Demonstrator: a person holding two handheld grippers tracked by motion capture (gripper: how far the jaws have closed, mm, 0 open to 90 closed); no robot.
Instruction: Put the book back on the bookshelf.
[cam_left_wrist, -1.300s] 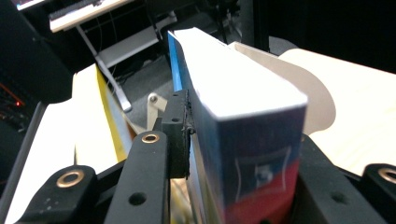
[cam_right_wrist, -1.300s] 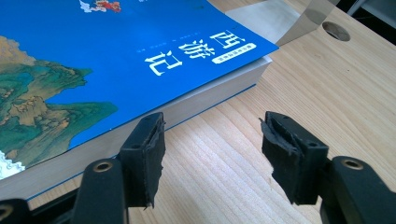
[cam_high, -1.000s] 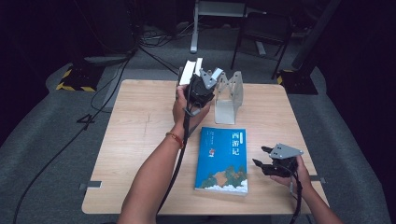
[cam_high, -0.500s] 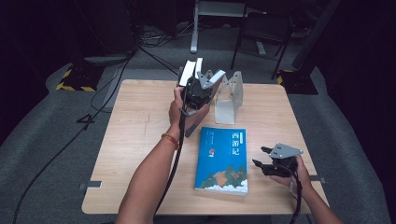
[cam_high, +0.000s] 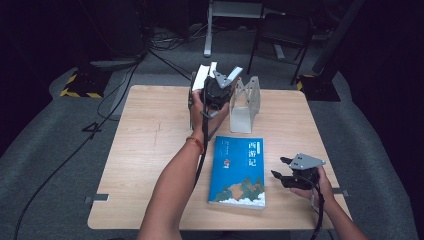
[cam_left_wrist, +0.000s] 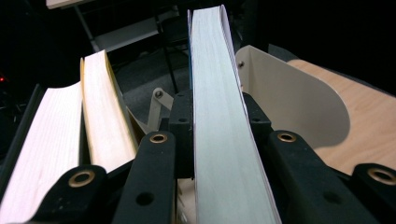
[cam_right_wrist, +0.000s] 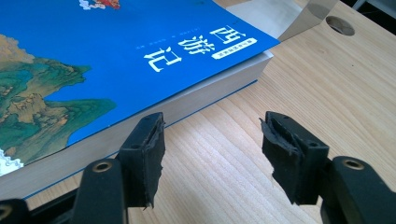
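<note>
- Jaws of my left hand-held gripper (cam_left_wrist: 219, 154) are clamped on a pale book (cam_left_wrist: 224, 140), page edges facing the camera, and they have just been closing a little further on it.
- From the high view I see that left hand-held gripper (cam_high: 212, 87) raised at the far side of the bench (cam_high: 150, 150), with the pale book (cam_high: 201, 79) standing upright in it.
- Two more books (cam_left_wrist: 74, 135) stand upright just left of the held one in the left gripper view, fanned slightly apart, cream pages showing.
- Just beside my left hand-held gripper, to its right in the high view, stands a grey bookend (cam_high: 245, 102) on the bench; its curved plate (cam_left_wrist: 289, 107) shows close behind the held book in the left gripper view.
- My right hand-held gripper (cam_right_wrist: 210, 144) has its jaws apart with nothing between them, low over bare wood.
- It sits near the front right corner of the bench (cam_high: 292, 172), beside the blue book (cam_high: 239, 170).
- That blue book (cam_right_wrist: 116, 60) lies flat, cover up, its page edge close to the left jaw in the right gripper view; I cannot tell whether they touch.
</note>
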